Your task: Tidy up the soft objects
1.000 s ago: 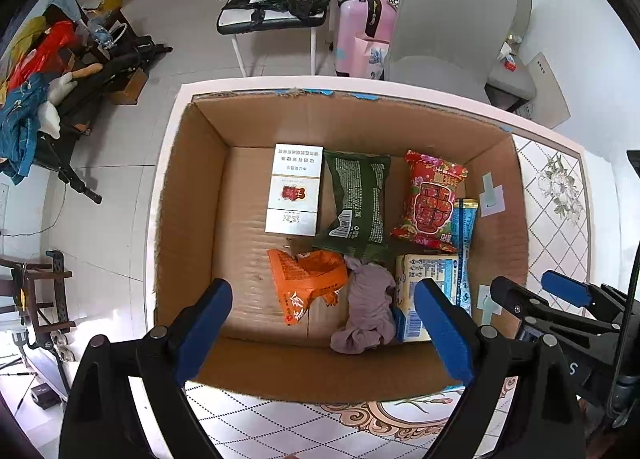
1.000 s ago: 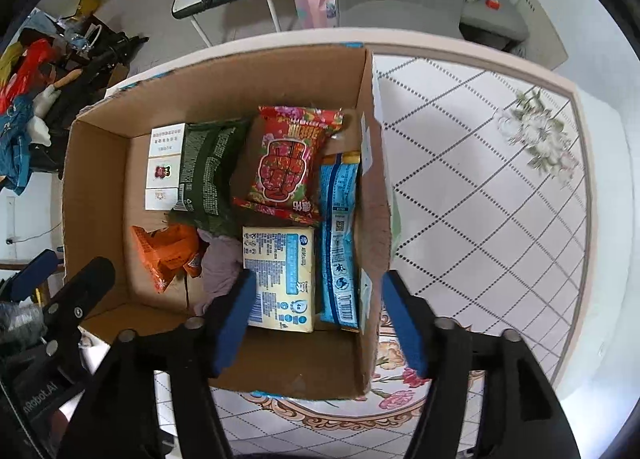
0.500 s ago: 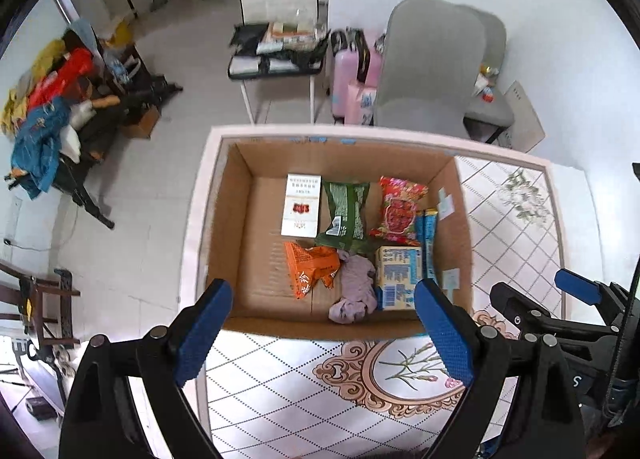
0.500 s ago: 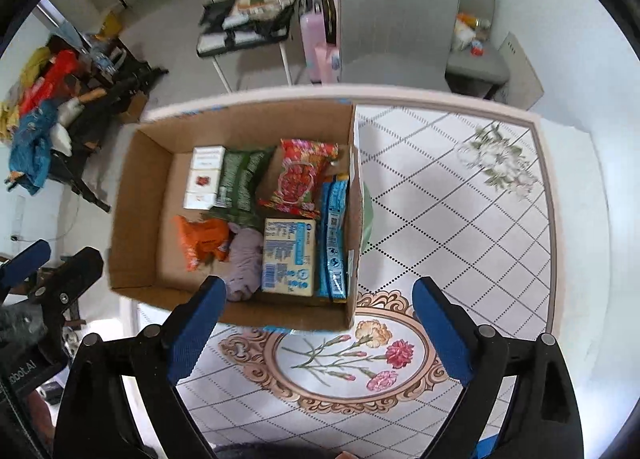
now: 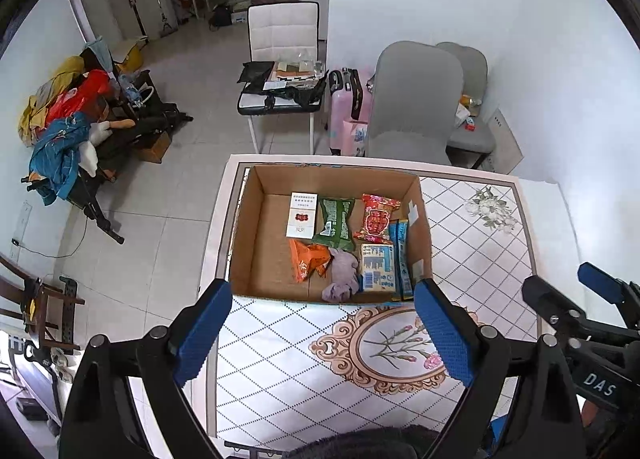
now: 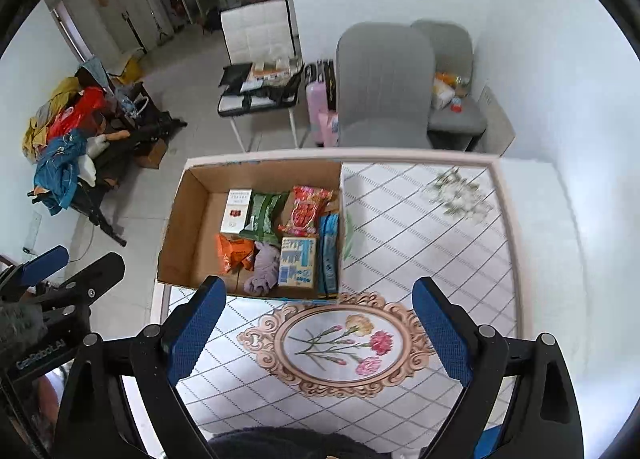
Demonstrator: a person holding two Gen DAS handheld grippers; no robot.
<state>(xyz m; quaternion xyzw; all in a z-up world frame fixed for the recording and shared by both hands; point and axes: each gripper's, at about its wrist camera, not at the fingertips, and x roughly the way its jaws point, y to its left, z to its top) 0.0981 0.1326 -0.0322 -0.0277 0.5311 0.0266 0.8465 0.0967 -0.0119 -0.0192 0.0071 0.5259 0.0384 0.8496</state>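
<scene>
Left wrist view, from the left of the frame across: a heap of clothes lies on the floor at the upper left, a white chair stands at top centre with dark items on its seat, then a pink suitcase and a grey chair to its right. The cardboard box sits at the middle of the frame on the bench, against the bench's left edge. Inside it, left to right along the far row: a white carton, a green packet, a red packet. Along the near row: an orange bag, a mauve cloth bunched up and touching the orange bag, a pale tissue pack, and a blue packet standing on edge against the box's right wall. The left gripper hangs in the lower part of the frame, on the near side of the box, its blue fingers spread wide with nothing between them. At the far right edge the right gripper shows partly — seen there, its state is unclear.

Right wrist view: the left gripper shows at the left edge; the box lies left of centre, the cloth by its near wall. The right gripper hovers at the bottom over the oval flower pattern on the bench cover — fingers wide apart, holding nothing.
</scene>
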